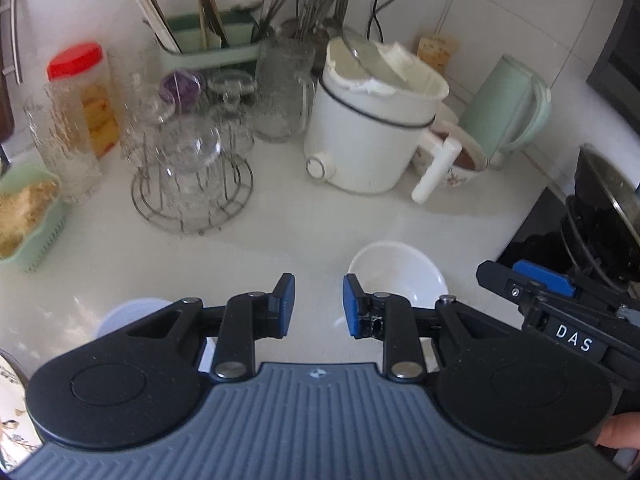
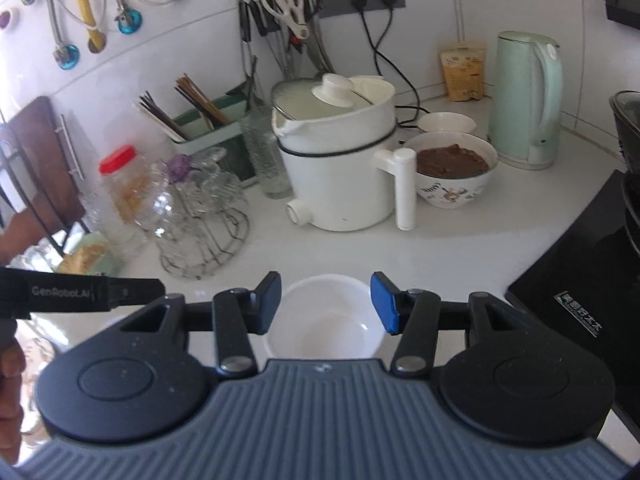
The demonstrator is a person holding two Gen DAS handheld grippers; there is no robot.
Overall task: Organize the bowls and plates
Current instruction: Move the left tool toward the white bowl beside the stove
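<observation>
Below, a round glossy white bowl (image 2: 326, 316) on smooth counter (image 2: 460, 248).

White electric pot (image 2: 340, 168), mint kettle (image 2: 524, 100) (against the tiles), red-lidded jar (image 1: 86, 96), wire glass rack (image 1: 192, 184).

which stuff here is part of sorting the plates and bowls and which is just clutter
For the job:
- empty white bowl
- patterned bowl of brown food
- small white dish
- right gripper, open over the white bowl

Just lying about:
- white cooker pot
- green kettle
- glasses rack
- red-lidded jar
</observation>
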